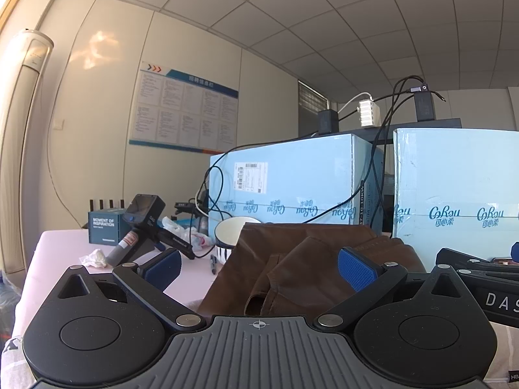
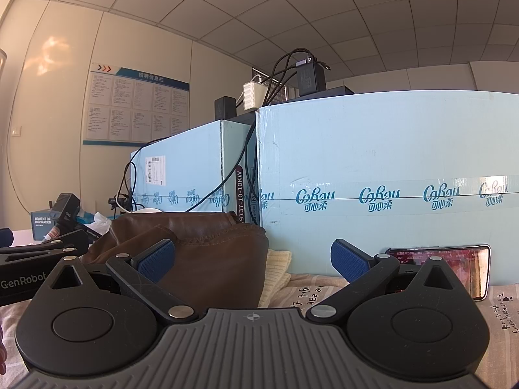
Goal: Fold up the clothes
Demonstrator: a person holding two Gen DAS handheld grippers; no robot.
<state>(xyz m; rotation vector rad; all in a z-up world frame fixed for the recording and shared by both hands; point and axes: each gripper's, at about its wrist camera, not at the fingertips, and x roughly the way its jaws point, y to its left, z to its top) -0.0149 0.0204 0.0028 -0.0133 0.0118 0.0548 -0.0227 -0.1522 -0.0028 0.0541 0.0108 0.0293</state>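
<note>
The left gripper (image 1: 259,267) is hovering with its jaws spread wide, gripping nothing, just in front of the brown garment (image 1: 301,265), which is lying bunched on the desk (image 1: 65,246). The right gripper (image 2: 253,261) is also holding its jaws spread and empty, with the brown garment (image 2: 207,259) sitting before its left finger. 2 pale blue boxes (image 2: 389,175) are standing behind the garment, and a phone (image 2: 454,259) is leaning against the nearer box.

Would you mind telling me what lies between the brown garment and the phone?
In the right wrist view, a cream knit cloth lies between the brown garment and the phone.
</note>
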